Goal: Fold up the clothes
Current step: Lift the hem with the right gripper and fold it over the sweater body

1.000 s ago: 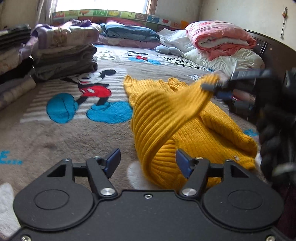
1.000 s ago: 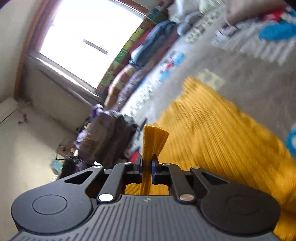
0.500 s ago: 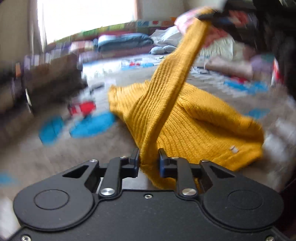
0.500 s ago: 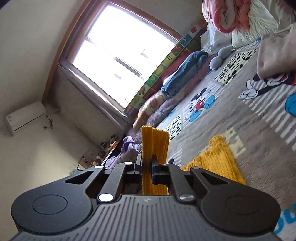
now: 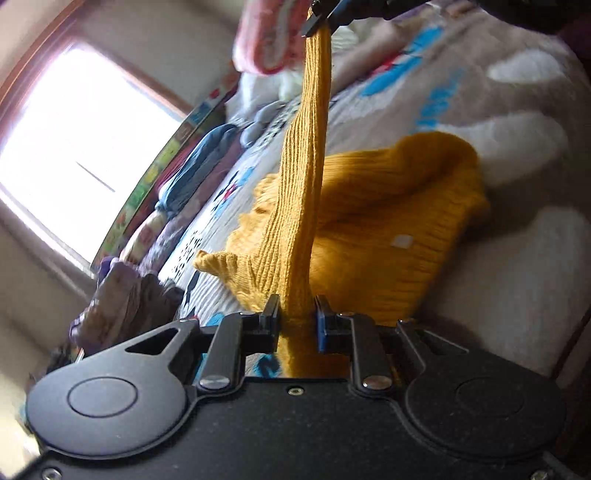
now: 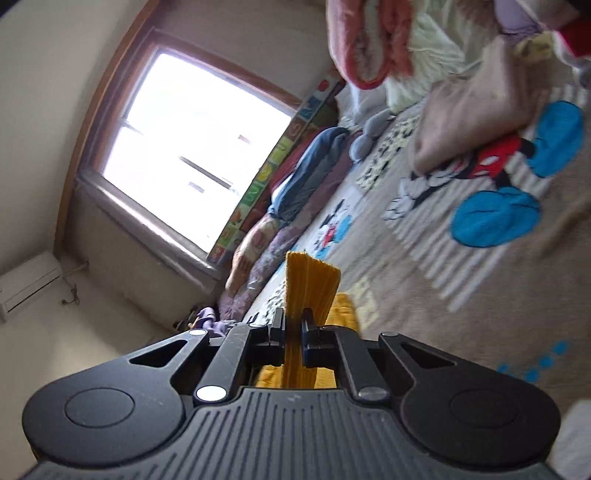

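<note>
A mustard-yellow ribbed knit sweater (image 5: pixel 399 229) lies bunched on the cartoon-print blanket (image 5: pixel 517 110). One sleeve (image 5: pixel 306 158) is stretched taut between both grippers. My left gripper (image 5: pixel 295 319) is shut on the sleeve's lower end. My right gripper (image 5: pixel 319 18) shows at the top of the left wrist view, shut on the sleeve's cuff. In the right wrist view the right gripper (image 6: pixel 293 328) pinches the yellow cuff (image 6: pixel 312 284), which sticks up past the fingers.
Rolled blue and patterned bedding (image 6: pixel 306 166) lines the window side of the bed. A pink and white quilt (image 6: pixel 373 40) is piled at the far end. A folded beige garment (image 6: pixel 476 107) lies on the blanket. A stack of purple clothes (image 5: pixel 125 295) sits at the left.
My left gripper closed on the sleeve, and both grippers lifted and tilted. The sleeve, draped slack a second ago, is now pulled taut between them above the sweater body.
</note>
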Motion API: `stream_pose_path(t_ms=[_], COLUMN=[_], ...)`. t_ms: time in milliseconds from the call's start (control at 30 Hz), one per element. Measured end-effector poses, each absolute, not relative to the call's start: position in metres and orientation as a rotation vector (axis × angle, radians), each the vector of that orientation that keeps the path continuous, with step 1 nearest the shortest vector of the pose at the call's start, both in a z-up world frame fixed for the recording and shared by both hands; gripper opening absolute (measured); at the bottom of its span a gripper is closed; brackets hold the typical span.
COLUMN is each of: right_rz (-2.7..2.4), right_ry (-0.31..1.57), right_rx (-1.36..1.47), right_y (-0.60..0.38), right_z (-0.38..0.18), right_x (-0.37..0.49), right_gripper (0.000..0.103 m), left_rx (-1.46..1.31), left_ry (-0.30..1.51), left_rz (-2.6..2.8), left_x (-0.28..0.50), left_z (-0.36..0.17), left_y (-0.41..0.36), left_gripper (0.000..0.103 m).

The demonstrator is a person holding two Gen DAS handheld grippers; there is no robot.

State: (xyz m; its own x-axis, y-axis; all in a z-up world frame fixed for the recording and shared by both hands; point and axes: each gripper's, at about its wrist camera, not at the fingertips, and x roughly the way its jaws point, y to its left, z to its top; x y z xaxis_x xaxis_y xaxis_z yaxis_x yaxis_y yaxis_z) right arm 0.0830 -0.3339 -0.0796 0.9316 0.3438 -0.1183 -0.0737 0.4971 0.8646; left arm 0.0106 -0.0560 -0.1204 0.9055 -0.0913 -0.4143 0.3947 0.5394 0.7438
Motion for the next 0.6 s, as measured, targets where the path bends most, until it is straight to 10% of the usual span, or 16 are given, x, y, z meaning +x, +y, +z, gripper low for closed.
stream_pose_path(t_ms=[600], right_rz=[0.169], right_ry=[0.428], right_rx=[1.043], right_y=[-0.356], right_z=[-0.166], right_x=[0.062], right_gripper=[0.01], left_rx=[1.059], left_ry=[0.407], left_rz=[-0.392], left_x=[0.013], left_z=[-0.122], left_y=[-0.041], left_gripper=[0.016])
